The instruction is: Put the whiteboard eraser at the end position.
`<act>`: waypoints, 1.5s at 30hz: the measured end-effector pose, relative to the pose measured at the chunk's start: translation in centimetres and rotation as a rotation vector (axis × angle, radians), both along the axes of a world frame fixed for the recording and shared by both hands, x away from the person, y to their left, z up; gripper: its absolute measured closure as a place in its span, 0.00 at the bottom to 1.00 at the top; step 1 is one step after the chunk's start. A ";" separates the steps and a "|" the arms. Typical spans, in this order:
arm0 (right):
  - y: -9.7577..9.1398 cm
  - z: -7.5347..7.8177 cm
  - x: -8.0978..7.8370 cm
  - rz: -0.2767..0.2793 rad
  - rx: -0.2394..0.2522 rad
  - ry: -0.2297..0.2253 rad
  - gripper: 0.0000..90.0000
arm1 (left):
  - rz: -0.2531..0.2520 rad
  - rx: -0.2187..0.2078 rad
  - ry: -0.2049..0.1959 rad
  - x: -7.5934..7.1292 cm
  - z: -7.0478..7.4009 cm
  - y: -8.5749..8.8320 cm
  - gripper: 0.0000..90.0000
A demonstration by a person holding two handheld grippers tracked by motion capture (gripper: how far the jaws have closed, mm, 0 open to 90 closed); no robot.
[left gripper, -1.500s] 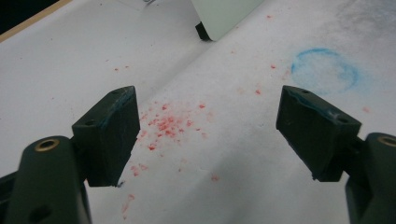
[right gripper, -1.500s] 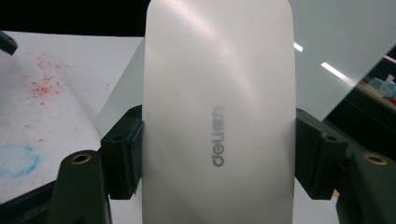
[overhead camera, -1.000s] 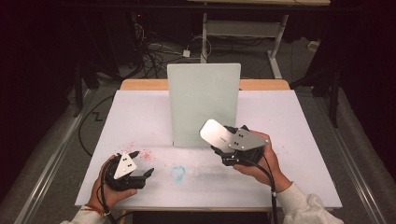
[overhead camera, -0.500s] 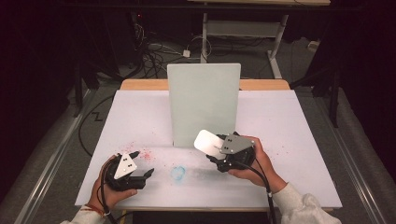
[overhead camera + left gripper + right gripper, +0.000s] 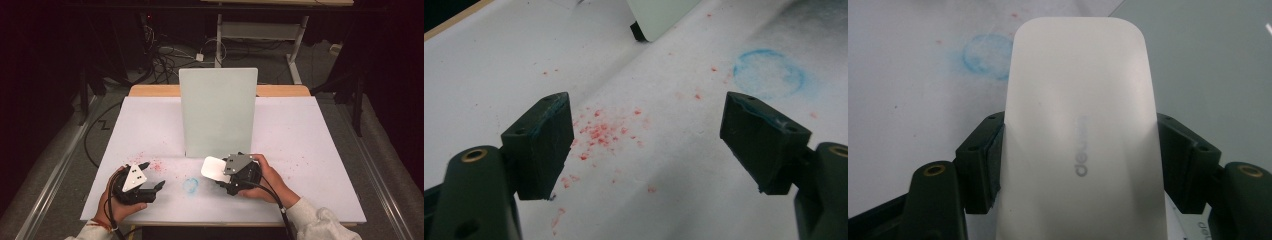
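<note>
My right gripper (image 5: pixel 223 176) is shut on a flat white eraser-like block (image 5: pixel 213 167) with rounded corners and faint grey lettering; both jaws press its sides (image 5: pixel 1080 145). It hangs low over the white table cover, just right of a blue ring smudge (image 5: pixel 190 185) and in front of the upright pale green board (image 5: pixel 218 112). My left gripper (image 5: pixel 151 175) rests at the front left, open with nothing between its jaws (image 5: pixel 644 145). Ahead of it lie red specks (image 5: pixel 599 132) and the blue ring smudge (image 5: pixel 768 73).
The white cover (image 5: pixel 300 130) spreads over a wooden table whose edge (image 5: pixel 280 90) shows at the back. The board's black foot (image 5: pixel 637 31) stands on the cover. Faint red specks (image 5: pixel 295 161) lie to the right. Cables and desk legs crowd the dark floor behind.
My right gripper has carried the white block down and to the left, towards the blue ring. The left gripper has stayed where it was.
</note>
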State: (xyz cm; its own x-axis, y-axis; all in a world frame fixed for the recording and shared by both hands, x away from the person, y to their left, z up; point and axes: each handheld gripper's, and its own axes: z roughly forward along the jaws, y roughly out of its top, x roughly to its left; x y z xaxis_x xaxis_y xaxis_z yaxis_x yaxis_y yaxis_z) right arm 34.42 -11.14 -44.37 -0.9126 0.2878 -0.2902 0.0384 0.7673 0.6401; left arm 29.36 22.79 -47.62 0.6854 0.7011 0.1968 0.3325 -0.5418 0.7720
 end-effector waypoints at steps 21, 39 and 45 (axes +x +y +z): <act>0.7 -1.7 0.2 0.051 -0.029 0.077 0.33 | -0.002 -0.003 0.007 0.1 -0.1 -0.1 0.23; -0.1 0.1 -0.1 0.015 0.045 0.017 0.34 | -0.003 0.000 0.007 0.0 -0.2 -0.2 0.23; -0.6 1.0 -0.1 -0.013 0.069 -0.035 0.33 | -0.004 0.000 0.009 0.1 -0.2 -0.2 0.23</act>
State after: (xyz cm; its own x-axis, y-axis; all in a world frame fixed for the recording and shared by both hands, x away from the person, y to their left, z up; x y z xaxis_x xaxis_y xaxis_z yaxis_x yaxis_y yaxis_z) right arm 34.34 -11.75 -43.38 -0.8982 0.3204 -0.3009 0.0252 0.7210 0.6925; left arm 29.42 22.60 -47.82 0.6896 0.6987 0.1904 0.3376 -0.5428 0.7690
